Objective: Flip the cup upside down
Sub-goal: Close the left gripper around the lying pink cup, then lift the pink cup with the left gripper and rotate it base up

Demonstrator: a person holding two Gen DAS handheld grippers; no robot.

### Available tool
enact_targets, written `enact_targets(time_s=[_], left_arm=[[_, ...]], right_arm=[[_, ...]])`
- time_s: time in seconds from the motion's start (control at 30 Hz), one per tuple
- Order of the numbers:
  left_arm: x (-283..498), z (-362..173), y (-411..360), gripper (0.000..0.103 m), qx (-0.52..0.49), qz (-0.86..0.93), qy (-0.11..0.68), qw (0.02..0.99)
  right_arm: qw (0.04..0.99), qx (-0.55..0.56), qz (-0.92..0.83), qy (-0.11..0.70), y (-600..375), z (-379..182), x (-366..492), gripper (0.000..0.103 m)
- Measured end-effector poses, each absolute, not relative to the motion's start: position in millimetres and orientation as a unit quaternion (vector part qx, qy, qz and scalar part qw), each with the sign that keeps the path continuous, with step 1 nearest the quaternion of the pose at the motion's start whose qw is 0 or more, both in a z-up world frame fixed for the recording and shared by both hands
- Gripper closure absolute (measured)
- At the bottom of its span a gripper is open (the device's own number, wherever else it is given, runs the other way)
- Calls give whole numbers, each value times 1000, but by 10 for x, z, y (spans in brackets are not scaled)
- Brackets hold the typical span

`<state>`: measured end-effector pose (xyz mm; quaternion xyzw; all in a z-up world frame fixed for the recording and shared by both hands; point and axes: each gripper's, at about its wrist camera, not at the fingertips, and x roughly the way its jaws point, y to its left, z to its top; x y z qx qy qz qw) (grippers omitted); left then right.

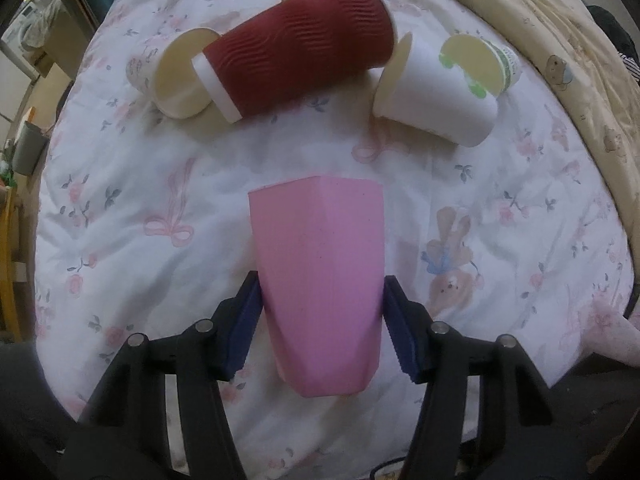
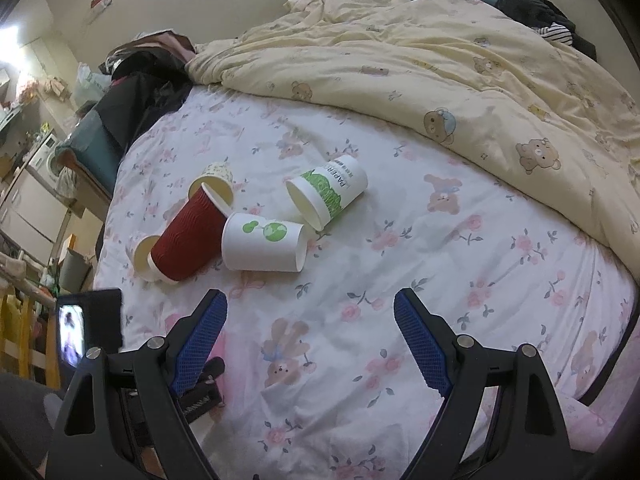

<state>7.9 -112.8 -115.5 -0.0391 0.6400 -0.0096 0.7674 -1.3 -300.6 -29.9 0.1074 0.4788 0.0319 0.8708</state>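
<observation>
A pink faceted cup point(image 1: 320, 280) is held between the blue pads of my left gripper point(image 1: 322, 312), which is shut on its sides just above the floral bedsheet. Its flat closed end points away from the camera; its mouth is hidden. In the right wrist view only a sliver of pink point(image 2: 218, 346) shows behind the left finger. My right gripper point(image 2: 310, 332) is open and empty, hovering over the sheet in front of the cup pile.
Several paper cups lie on their sides on the sheet: a dark red ribbed cup point(image 1: 298, 46) point(image 2: 186, 236), a white cup point(image 1: 436, 94) point(image 2: 262, 246), a green-printed cup point(image 1: 478, 64) point(image 2: 326, 192), and cream cups point(image 1: 180, 76). A yellow bear duvet point(image 2: 460, 76) lies to the right. Furniture stands left of the bed.
</observation>
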Motion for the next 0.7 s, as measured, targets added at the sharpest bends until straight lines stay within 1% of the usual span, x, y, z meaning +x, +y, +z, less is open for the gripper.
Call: enact_targets(time_s=[0.27,0.47,0.57,0.7], left_arm=[[-2,-811,-894,48,-37,-27,620,784],[-39,-564,-552,48,-38,-43,599,799],[-30,-557,-434,48,-25,-42,588,807],[-81,-594,-246,48,-46,-40,589,806]], right_arm=[[864,108,54,488,-2904,-346,9,15],[861,100,74,493,-2796,-374,-3,15],[858,97,78,499,-2732,-417,-1,15],[862,80,93,491,-2623,-406,-10,15]])
